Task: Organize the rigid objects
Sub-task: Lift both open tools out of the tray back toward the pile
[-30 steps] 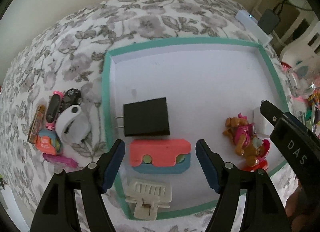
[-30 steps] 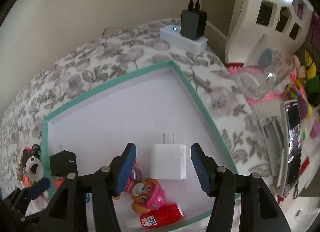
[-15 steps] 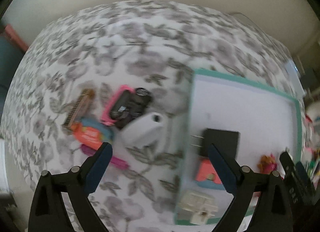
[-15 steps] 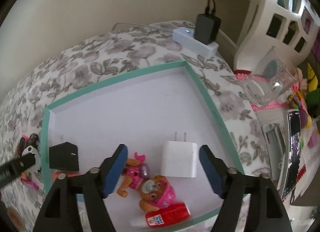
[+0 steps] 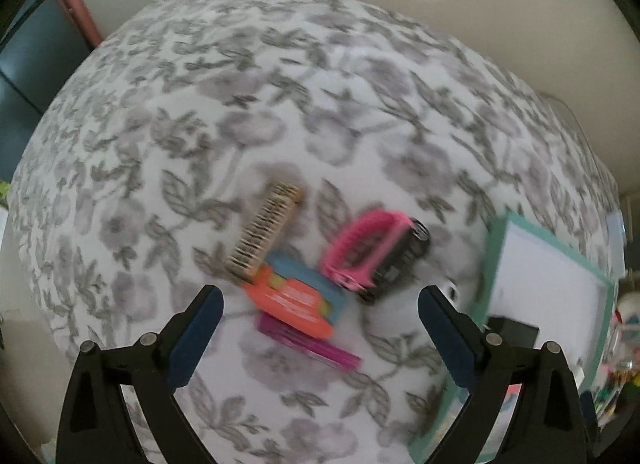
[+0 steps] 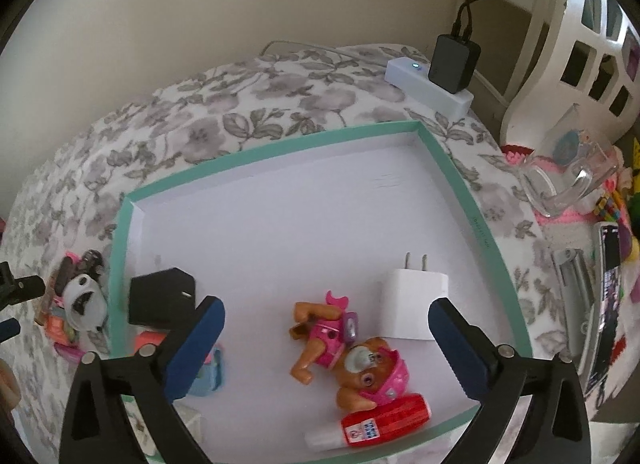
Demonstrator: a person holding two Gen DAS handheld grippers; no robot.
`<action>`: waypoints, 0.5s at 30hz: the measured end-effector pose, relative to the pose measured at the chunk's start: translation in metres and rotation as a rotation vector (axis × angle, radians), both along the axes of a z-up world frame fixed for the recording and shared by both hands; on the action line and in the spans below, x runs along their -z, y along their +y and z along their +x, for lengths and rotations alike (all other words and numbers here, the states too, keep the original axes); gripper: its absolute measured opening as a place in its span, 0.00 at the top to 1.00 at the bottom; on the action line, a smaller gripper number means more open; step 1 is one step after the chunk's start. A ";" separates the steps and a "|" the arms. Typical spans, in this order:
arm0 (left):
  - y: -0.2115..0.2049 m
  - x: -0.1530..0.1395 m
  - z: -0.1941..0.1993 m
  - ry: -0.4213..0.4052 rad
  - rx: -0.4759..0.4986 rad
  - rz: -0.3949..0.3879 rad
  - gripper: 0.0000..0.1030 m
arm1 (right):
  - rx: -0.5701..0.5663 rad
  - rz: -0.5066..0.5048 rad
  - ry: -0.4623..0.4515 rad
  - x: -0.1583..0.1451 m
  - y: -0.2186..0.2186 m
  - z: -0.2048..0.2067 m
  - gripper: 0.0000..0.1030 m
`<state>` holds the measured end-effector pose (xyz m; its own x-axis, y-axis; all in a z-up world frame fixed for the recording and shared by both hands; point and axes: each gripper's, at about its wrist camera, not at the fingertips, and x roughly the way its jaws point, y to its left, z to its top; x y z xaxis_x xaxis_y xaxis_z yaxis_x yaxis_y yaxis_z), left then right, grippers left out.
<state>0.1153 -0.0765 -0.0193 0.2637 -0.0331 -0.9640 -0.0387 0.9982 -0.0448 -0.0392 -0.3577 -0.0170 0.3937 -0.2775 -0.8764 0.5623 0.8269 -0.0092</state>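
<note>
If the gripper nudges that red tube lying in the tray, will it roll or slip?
The red tube looks round and lies on its side, so it would probably roll. Its glossy label suggests a slippery grip. It touches the toy pup, which might block it.

A table covered with a grey floral cloth (image 5: 280,112) is carrying everything. A shallow white tray with a teal rim (image 6: 452,168) is lying on the cloth toward the right. Just left of the tray, a small cluster is sitting directly on the cloth: a brown comb (image 5: 266,236), a pink-and-black clip (image 5: 374,254), an orange-and-blue toy (image 5: 298,302) lying over a magenta strip (image 5: 320,350), and a white rounded piece (image 6: 86,298) just beside the tray's rim. At the far edge of the table, a white power strip (image 6: 424,84) is resting on the cloth with a black adapter (image 6: 454,62) plugged into it.
</note>
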 end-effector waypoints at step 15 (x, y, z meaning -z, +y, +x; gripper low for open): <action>0.064 -0.031 0.016 -0.182 -0.119 -0.188 0.05 | -0.031 -0.029 -0.147 -0.029 0.034 0.013 0.00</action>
<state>0.1318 -0.0125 0.0121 0.4445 -0.1656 -0.8804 -0.1291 0.9607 -0.2458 -0.0260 -0.3239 0.0116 0.5260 -0.2872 -0.8005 0.5334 0.8445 0.0475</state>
